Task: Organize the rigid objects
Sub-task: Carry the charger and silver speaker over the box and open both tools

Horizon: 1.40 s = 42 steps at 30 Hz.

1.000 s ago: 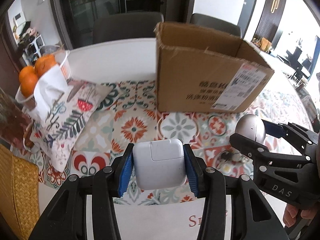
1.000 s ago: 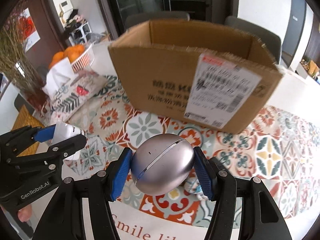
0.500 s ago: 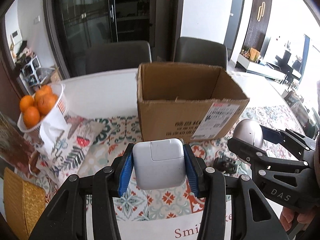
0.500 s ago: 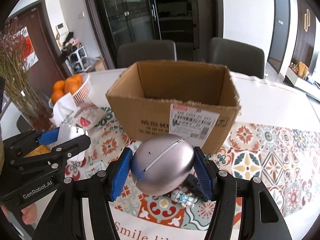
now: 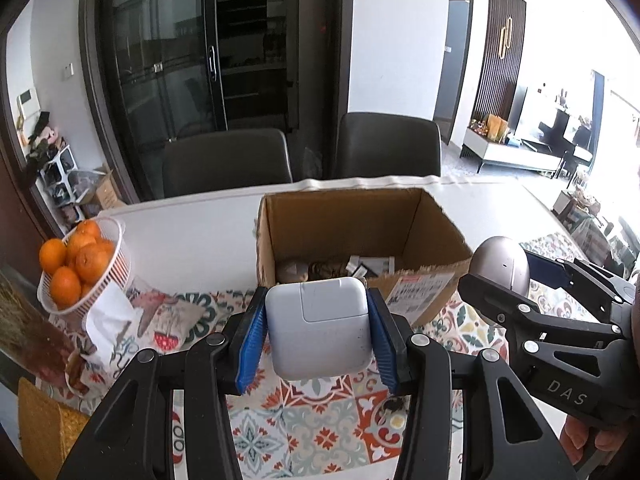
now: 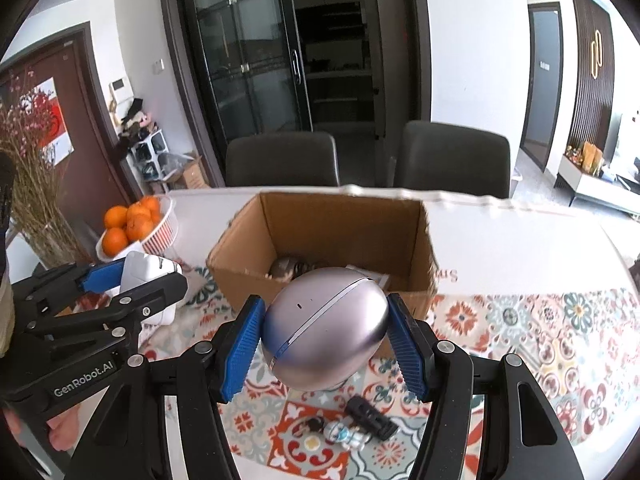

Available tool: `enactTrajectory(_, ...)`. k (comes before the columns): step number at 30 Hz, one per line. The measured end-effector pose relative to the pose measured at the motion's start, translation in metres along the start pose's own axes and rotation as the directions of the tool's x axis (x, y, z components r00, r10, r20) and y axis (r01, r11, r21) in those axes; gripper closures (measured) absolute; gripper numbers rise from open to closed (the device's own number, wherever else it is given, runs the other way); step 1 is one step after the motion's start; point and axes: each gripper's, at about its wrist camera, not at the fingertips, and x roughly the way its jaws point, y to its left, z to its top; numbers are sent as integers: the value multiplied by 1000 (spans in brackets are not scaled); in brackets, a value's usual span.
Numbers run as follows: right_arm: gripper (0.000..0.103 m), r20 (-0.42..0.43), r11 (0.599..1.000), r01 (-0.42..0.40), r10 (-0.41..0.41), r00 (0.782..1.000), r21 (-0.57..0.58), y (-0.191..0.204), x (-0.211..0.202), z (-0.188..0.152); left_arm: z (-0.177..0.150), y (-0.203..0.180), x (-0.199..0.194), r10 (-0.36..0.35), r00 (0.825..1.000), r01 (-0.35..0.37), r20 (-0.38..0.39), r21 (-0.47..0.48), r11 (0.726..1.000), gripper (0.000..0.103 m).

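Note:
My left gripper [image 5: 316, 338] is shut on a white power adapter [image 5: 318, 330], held above the patterned tablecloth in front of an open cardboard box [image 5: 424, 280]. My right gripper [image 6: 326, 338] is shut on a silver egg-shaped case [image 6: 324, 326], held in front of the same box [image 6: 248, 258]. In the right wrist view the left gripper [image 6: 132, 284] and its adapter [image 6: 138, 266] are at the left. In the left wrist view the right gripper [image 5: 520, 280] and the case [image 5: 500, 256] are at the right. The box holds several items [image 5: 332, 270].
A small black object [image 6: 370, 418] and a small figurine [image 6: 344, 432] lie on the tablecloth under the right gripper. A white basket of oranges [image 5: 80, 268] and a patterned tissue pouch [image 5: 160, 316] stand at the left. Two dark chairs [image 5: 228, 162] stand behind the table.
Both grippers have risen with their objects. The box now appears lower and farther, and its inside and contents have come into view.

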Motion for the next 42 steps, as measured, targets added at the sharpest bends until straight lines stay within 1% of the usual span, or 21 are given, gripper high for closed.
enactTrajectory(8,42,42,1000,20,-20,999,-16,-4,0,22,21,0,11,-4,1000,4,18,2,1000,56)
enactTrajectory(16,42,38,999,37,-36,999,-33,-8,18,39,43,0,36,15,1000,-16,6,22,1000,56)
enactTrajectory(24,42,-19,998,52,-53,998,-36,-21,54,53,57,-2,75,38,998,-36,-45,41,999,56)
enactTrajectory(33,42,-106,998,53,-55,993,-20,-36,101,52,58,4,124,50,988,-47,-146,21,999,56)
enactTrajectory(40,41,-159,998,53,-56,986,-28,-39,121,47,53,4,142,68,977,-66,-204,20,998,56)
enactTrajectory(41,40,-160,999,49,-52,986,-21,-40,123,47,53,4,143,73,976,-71,-205,19,997,55)
enactTrajectory(42,36,-162,999,49,-51,986,-15,-41,123,47,53,3,143,77,976,-75,-201,17,997,53)
